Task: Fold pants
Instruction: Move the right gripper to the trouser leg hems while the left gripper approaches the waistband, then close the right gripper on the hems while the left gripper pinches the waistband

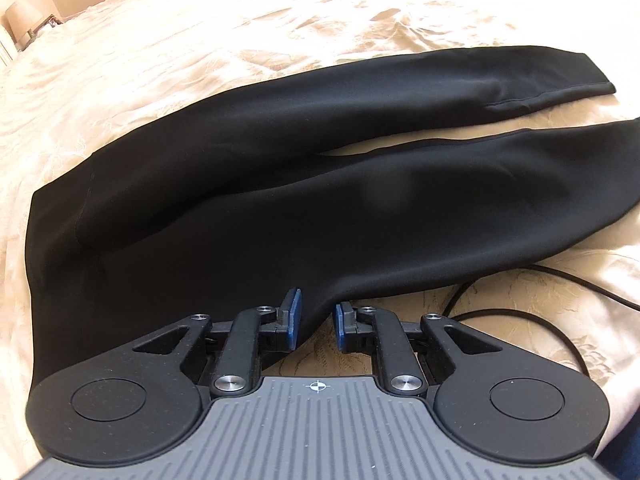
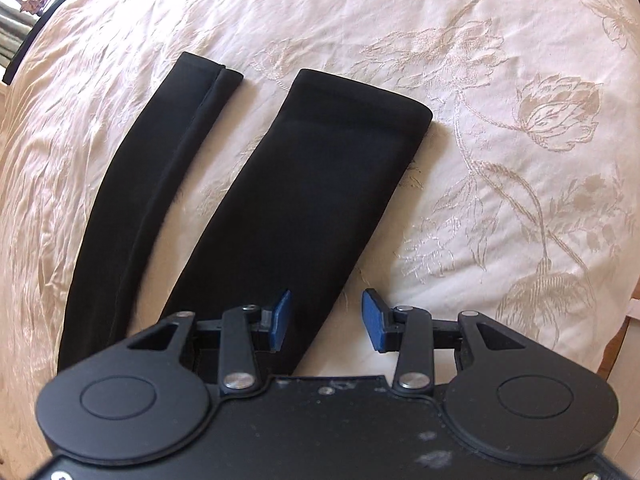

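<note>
Black pants (image 1: 224, 208) lie flat on a cream bedspread (image 1: 200, 40), waist at the left, two legs running to the right. My left gripper (image 1: 317, 322) is open, its blue pads (image 1: 295, 316) at the near edge of the pants by the hip. In the right wrist view the two leg ends (image 2: 304, 184) lie side by side, cuffs pointing away. My right gripper (image 2: 325, 318) is open and empty, straddling the near leg's right edge.
A black cable (image 1: 540, 312) loops on the bedspread right of the left gripper. A lamp (image 1: 20, 20) stands far left beyond the bed. The floral bedspread (image 2: 500, 140) extends right of the legs; the bed's edge (image 2: 624, 300) is at far right.
</note>
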The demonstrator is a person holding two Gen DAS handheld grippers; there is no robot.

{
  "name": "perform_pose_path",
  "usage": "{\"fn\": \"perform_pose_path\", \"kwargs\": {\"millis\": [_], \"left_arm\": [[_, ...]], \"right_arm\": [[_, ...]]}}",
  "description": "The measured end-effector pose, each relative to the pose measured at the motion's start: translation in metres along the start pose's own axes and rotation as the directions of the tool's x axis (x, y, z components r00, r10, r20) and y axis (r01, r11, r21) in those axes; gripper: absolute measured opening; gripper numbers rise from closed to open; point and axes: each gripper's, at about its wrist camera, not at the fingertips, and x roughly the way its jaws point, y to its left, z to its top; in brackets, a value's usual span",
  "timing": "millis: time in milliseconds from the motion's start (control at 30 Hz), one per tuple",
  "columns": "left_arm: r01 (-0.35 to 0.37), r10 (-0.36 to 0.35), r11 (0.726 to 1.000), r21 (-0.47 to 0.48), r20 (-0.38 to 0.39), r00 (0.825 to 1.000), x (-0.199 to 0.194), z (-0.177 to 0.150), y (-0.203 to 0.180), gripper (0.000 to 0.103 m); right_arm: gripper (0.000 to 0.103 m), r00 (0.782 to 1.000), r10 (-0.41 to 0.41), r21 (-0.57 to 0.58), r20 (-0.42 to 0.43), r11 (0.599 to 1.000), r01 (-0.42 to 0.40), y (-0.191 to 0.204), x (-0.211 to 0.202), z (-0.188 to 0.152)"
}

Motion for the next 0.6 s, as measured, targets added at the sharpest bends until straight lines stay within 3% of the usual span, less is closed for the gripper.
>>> {"fn": "perform_pose_path", "kwargs": {"millis": [33, 67, 200, 367, 500, 600], "left_arm": [[-0.003, 0.003, 1.0, 0.0, 0.002, 1.0, -0.002, 0.001, 0.001, 0.017], [-0.007, 0.007, 1.0, 0.0, 0.004, 1.0, -0.004, 0.004, 0.002, 0.016], [-0.008, 0.007, 1.0, 0.011, 0.02, 1.0, -0.022, 0.015, 0.009, 0.014], [-0.015, 0.01, 0.996, 0.082, 0.057, 0.998, -0.074, 0.011, 0.013, 0.011], [0.012, -0.016, 0.997, 0.074, 0.046, 0.999, -0.113, 0.004, 0.022, 0.011], [0.016, -0.019, 0.998, 0.065, 0.049, 0.999, -0.119, 0.01, 0.031, 0.011]], "right_arm": [[0.031, 1.0, 0.015, 0.01, -0.006, 1.0, -0.015, -0.001, 0.003, 0.003], [0.005, 0.999, 0.032, 0.016, -0.016, 0.999, -0.032, 0.0, 0.005, 0.006], [0.004, 0.997, 0.078, -0.013, -0.009, 0.997, -0.078, 0.009, -0.006, 0.016], [0.004, 0.988, 0.153, -0.034, 0.008, 0.988, -0.153, 0.006, -0.053, 0.018], [0.004, 0.992, 0.129, -0.061, -0.009, 0.99, -0.129, -0.002, -0.08, 0.011], [0.004, 0.991, 0.13, -0.037, -0.031, 0.991, -0.131, -0.004, -0.083, 0.007]]}}
